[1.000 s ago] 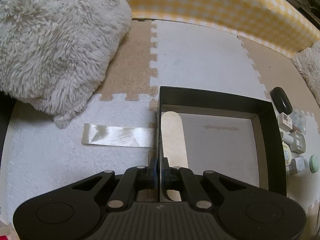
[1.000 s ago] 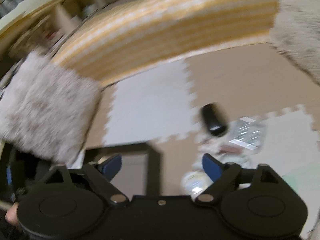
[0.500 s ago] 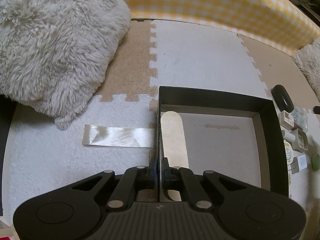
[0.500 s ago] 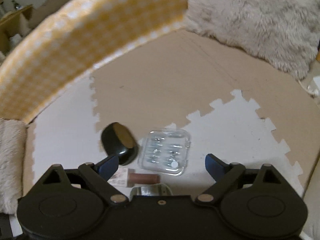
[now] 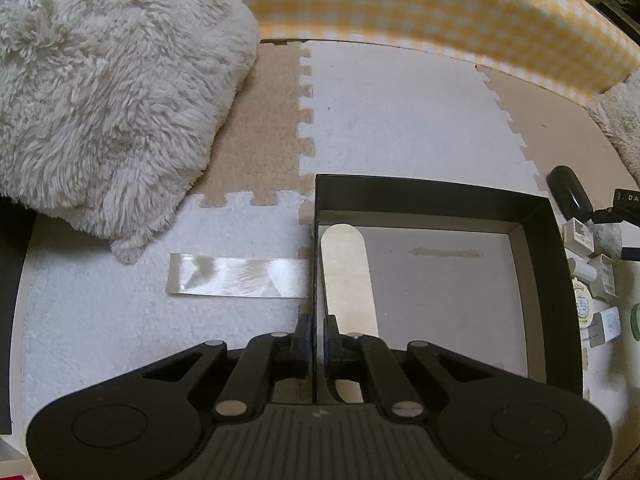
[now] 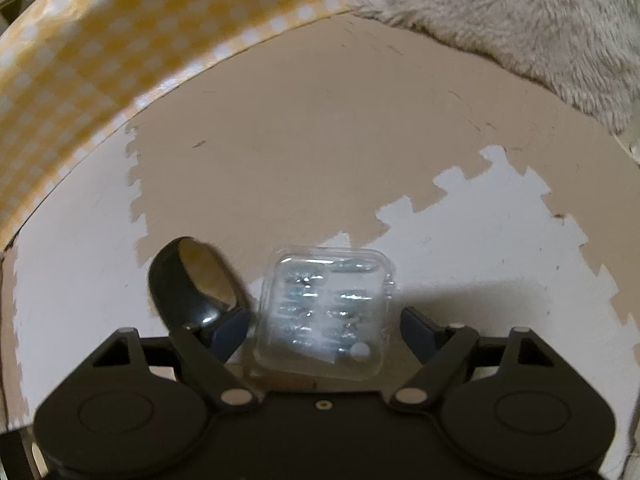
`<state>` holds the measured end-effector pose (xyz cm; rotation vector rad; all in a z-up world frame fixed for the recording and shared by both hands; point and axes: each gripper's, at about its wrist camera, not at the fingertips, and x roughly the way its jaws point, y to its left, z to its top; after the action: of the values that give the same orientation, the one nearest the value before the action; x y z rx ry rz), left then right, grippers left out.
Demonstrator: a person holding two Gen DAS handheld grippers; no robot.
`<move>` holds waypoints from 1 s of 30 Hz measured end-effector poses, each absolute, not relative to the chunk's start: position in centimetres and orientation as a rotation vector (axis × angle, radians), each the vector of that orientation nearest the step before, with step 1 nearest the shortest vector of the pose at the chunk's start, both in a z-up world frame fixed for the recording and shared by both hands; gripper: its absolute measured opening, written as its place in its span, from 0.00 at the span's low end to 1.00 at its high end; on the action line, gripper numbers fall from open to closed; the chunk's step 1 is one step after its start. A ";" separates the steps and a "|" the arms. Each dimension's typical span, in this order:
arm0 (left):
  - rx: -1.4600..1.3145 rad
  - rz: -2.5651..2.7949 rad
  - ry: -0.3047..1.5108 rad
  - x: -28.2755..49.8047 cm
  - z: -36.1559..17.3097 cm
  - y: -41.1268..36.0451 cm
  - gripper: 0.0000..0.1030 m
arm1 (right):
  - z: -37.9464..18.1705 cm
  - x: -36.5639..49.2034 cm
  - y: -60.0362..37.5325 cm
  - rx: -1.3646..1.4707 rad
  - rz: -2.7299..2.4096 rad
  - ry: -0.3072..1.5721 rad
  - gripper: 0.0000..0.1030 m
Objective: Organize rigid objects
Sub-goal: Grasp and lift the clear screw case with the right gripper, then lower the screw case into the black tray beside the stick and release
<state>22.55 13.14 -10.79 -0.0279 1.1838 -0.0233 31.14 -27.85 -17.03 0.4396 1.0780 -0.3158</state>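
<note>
Your left hand-held gripper [image 5: 318, 330] is clamped on the left wall of the black box [image 5: 432, 192], which sits on the floor mat holding only a pale wooden stick [image 5: 348, 276], so the sorting looks barely begun. Your right hand-held gripper [image 6: 324, 326] is spread apart around the clear plastic case [image 6: 326, 316], beside the black oval case [image 6: 192, 284]. The case's contents are blurred, and the small items right of the box are cut off.
</note>
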 end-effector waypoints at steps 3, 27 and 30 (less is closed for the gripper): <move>-0.019 -0.021 1.184 22.6 -10.8 12.9 0.05 | -17.1 31.1 -28.0 0.444 -0.319 1.061 0.83; -0.027 -0.021 1.184 22.5 -10.7 12.9 0.06 | -9.6 27.8 -24.8 0.394 -0.075 0.915 0.71; -0.029 -0.022 1.184 22.5 -10.8 13.0 0.06 | -8.1 26.3 -20.9 0.391 0.071 0.917 0.71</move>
<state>22.52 12.96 -10.75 -0.0291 1.1844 -0.0220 26.29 -20.91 -8.12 0.3906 0.9166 0.0713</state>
